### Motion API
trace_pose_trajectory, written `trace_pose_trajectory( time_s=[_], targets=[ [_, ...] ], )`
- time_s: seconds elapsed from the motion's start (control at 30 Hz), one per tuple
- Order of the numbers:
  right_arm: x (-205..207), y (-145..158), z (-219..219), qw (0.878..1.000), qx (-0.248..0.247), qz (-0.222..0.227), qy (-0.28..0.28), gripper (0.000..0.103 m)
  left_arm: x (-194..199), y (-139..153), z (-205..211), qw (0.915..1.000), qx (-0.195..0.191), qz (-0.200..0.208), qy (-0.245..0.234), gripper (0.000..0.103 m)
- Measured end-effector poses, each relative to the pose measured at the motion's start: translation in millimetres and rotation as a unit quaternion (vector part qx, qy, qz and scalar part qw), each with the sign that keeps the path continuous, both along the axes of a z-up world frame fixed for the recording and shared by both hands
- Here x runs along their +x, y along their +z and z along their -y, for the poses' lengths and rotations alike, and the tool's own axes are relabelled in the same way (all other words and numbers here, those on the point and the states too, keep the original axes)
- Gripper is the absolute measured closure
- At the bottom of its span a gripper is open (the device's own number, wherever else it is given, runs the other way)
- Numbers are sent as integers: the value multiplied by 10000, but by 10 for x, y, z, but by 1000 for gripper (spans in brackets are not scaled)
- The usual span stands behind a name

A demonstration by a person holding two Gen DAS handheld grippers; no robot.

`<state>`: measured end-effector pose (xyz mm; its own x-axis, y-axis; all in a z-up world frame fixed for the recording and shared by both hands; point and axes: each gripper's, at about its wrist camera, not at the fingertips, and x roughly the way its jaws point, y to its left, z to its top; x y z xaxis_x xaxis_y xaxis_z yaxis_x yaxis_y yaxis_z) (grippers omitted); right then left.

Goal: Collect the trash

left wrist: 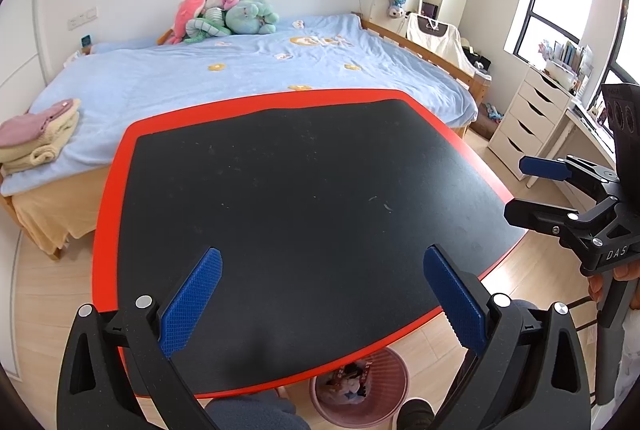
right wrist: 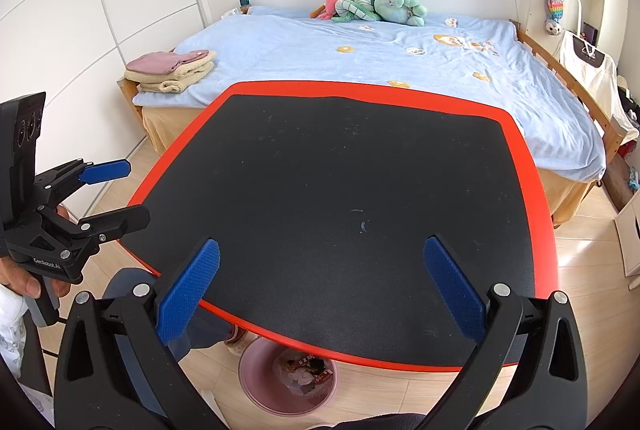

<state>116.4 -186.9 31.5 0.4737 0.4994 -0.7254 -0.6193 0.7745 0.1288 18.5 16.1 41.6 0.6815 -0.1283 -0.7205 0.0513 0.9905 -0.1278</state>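
Biggest thing in the room is the bed (right wrist: 360, 46) with its blue cover, plush toys (right wrist: 376, 0) piled at the wall end. In front sits the black table (left wrist: 304, 190) with a red rim. Under its near edge on the floor stands a pink trash bin (right wrist: 256, 390), wrappers (right wrist: 306, 370) inside. The left gripper (left wrist: 322, 294) and right gripper (right wrist: 322, 290) hover over the tabletop, both spread wide, gripping nothing.
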Motion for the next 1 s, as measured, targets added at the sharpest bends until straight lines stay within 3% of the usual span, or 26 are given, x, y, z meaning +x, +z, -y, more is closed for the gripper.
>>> trace_pose_trajectory(
  time_s=[1.0],
  targets=[
    [0, -86, 39, 10000, -60, -23, 11, 3, -11, -35, 84, 10000, 5, -30, -61, 6]
  ],
)
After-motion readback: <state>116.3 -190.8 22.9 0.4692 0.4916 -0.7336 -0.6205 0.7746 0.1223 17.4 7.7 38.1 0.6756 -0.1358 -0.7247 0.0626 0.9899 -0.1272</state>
